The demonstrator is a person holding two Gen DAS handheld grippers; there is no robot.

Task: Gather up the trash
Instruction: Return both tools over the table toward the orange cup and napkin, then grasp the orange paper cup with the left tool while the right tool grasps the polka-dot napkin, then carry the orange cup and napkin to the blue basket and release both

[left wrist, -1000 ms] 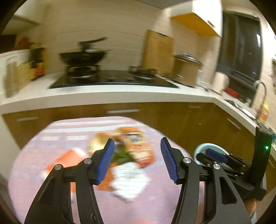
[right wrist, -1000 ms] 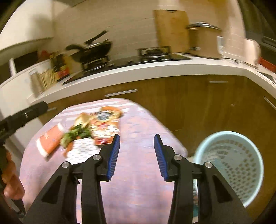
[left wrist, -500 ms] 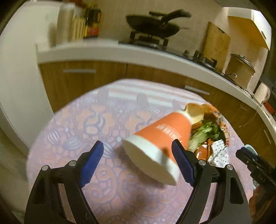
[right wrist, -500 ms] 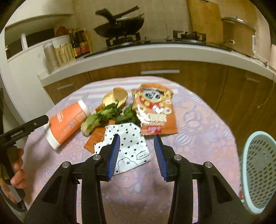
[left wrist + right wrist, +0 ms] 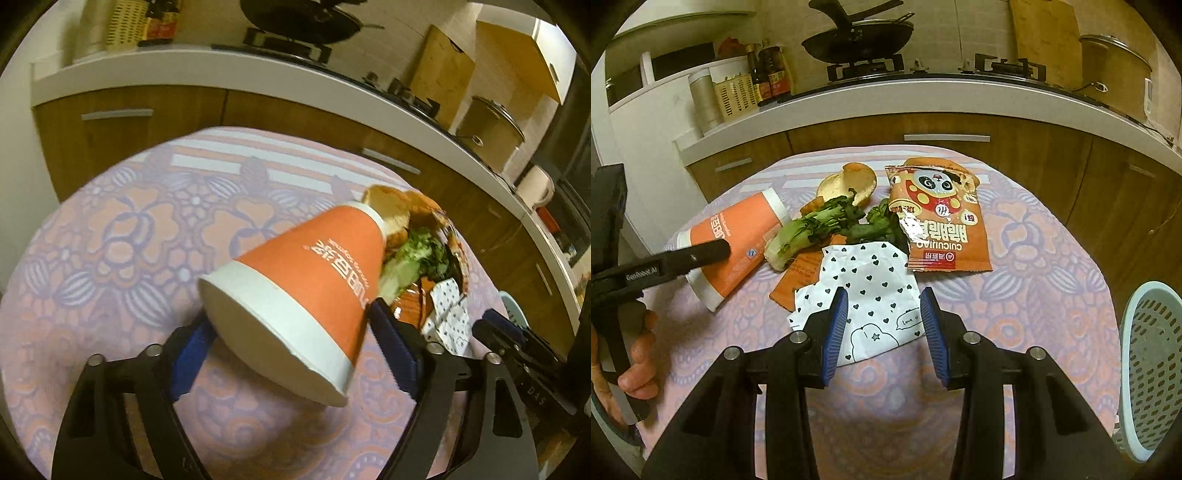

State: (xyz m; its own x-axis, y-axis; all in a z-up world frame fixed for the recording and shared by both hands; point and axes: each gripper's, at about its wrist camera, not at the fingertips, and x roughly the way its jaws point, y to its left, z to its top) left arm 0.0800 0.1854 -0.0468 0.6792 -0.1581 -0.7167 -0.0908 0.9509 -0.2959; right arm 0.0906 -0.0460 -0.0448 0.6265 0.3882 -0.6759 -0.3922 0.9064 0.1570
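While tilting steeply down over the table, straddles the orange paper cup [image 5: 317, 266] with the left gripper [image 5: 290, 317], jaws spread wide and just now opening, cup between them. Cannot tell whether the blue pads touch its sides; looks released rather than clamped. Lying on its side on the patterned tablecloth [image 5: 110, 229], wide white rim toward the camera, narrow base toward the food scraps. From the right wrist: a bare hand [image 5: 635, 354] low at the left edge, wrapped round the left tool's handle, one black finger reaching across the cup's upper side.

Angled down likewise with the right gripper [image 5: 883, 295], jaws parted at a middling width, clasping nothing, poised over the near part of the heart-printed paper [image 5: 871, 273]; cannot tell whether touching it. Tucked under that paper's left edge, an orange card [image 5: 801, 273]. Just beyond, leafy greens [image 5: 820, 221], stem end just beside the cup; behind those, a piece of bread [image 5: 849, 181]. Right of the greens, a torn orange snack bag [image 5: 942, 218] with a panda, its lower left corner meeting the paper. Well off to the right, beside the table, a pale blue perforated basket [image 5: 1152, 350]. Farthest back, a white countertop [image 5: 923, 99] over wooden cabinets, with a wok [image 5: 860, 37] on the hob.
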